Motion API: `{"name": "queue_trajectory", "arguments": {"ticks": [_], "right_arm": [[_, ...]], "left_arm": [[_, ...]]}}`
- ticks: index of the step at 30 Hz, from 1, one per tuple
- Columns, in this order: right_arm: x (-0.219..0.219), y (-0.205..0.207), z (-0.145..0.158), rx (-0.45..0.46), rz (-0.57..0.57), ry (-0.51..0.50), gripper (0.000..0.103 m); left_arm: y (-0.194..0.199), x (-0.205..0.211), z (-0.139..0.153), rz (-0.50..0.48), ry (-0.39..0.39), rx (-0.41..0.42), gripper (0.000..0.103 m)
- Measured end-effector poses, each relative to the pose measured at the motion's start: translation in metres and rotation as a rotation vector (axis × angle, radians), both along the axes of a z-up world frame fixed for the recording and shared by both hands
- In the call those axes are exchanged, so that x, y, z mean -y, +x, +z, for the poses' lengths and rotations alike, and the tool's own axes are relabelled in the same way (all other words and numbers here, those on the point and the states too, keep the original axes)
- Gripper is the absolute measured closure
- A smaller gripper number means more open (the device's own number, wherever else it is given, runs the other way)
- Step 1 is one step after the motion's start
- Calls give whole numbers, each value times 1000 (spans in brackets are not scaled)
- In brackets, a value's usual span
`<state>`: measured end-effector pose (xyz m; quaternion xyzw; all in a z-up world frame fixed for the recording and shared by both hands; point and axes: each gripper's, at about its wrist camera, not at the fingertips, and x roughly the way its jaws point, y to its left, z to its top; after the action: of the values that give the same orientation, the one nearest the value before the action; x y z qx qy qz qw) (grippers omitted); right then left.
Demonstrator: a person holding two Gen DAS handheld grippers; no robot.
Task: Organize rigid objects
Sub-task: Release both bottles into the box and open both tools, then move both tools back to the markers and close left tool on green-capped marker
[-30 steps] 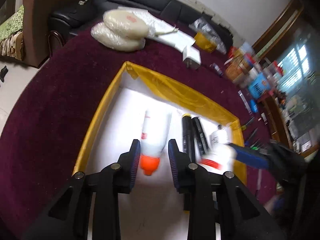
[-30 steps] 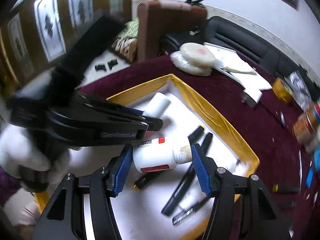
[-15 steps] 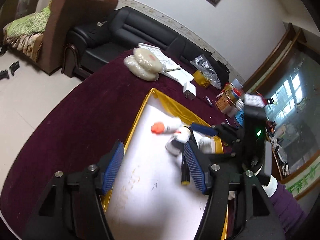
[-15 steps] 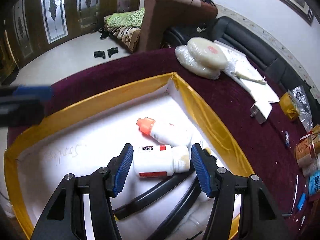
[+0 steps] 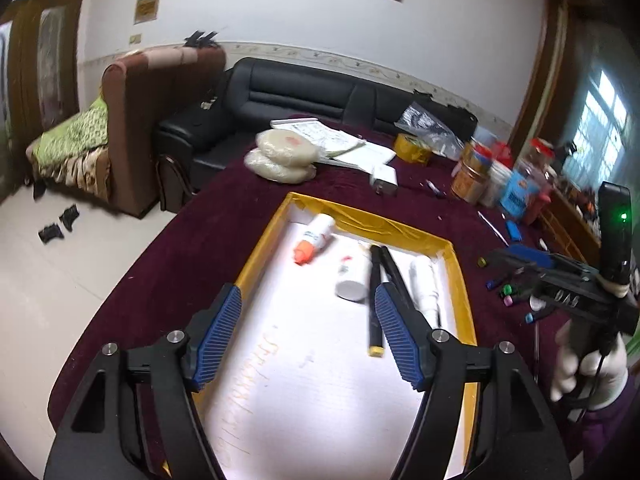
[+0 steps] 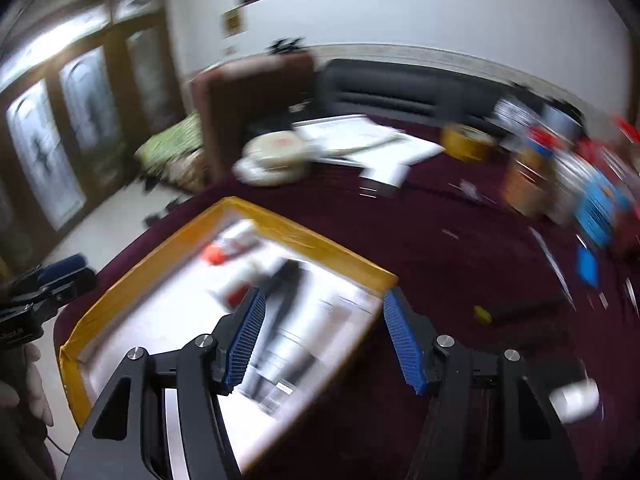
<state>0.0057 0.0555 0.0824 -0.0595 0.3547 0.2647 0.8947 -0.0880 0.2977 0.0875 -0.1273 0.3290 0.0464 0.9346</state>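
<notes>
A yellow-rimmed tray [image 5: 260,252] with a white floor lies on the maroon table. In it lie a white bottle with an orange cap [image 5: 314,238], a white jar [image 5: 354,276], two black markers [image 5: 376,300] and a white tube [image 5: 426,288]. My left gripper [image 5: 308,336] is open and empty above the tray's near half. My right gripper [image 6: 322,340] is open and empty over the tray's right rim [image 6: 348,260]; it also shows in the left wrist view [image 5: 560,280], to the right of the tray. The right wrist view is blurred.
Small coloured caps [image 5: 506,290] and pens lie on the cloth right of the tray. Jars and tins [image 5: 480,168], a tape roll [image 5: 412,148], a white charger [image 5: 384,180], papers and two round bagged discs [image 5: 284,152] sit behind it. A black sofa [image 5: 320,96] stands beyond.
Both grippers have pulled back from the tray. The left one let go of the orange-capped bottle, the right one the white jar; both now lie in the tray.
</notes>
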Motion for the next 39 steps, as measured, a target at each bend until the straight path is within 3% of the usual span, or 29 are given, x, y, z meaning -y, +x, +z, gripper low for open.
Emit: {"name": "queue_trajectory", "arguments": {"ticks": [5, 10, 20, 25, 28, 30, 31, 32, 37, 39], "right_arm": [[91, 5, -4, -50, -188, 104, 45], [161, -2, -7, -38, -320, 160, 44], [230, -2, -20, -28, -443, 235, 43], [253, -1, -26, -14, -498, 246, 43], [261, -1, -18, 39, -528, 233, 43], [266, 0, -10, 80, -563, 227, 35], [270, 3, -6, 92, -594, 235, 19], [275, 6, -5, 97, -626, 252, 13], [300, 20, -29, 31, -662, 347, 13], [304, 22, -41, 9, -681, 323, 13]], "left_arm": [[-4, 31, 4, -41, 51, -17, 34], [-8, 63, 7, -62, 106, -43, 34], [-11, 134, 18, -98, 280, -64, 34], [-8, 159, 17, -121, 325, -79, 34], [-6, 173, 15, -139, 346, -91, 34], [-2, 180, 13, -157, 348, -103, 34], [0, 184, 13, -171, 342, -111, 34], [2, 187, 12, -190, 332, -117, 34], [17, 210, 7, -292, 297, -139, 34], [28, 224, 1, -334, 306, -153, 34]]}}
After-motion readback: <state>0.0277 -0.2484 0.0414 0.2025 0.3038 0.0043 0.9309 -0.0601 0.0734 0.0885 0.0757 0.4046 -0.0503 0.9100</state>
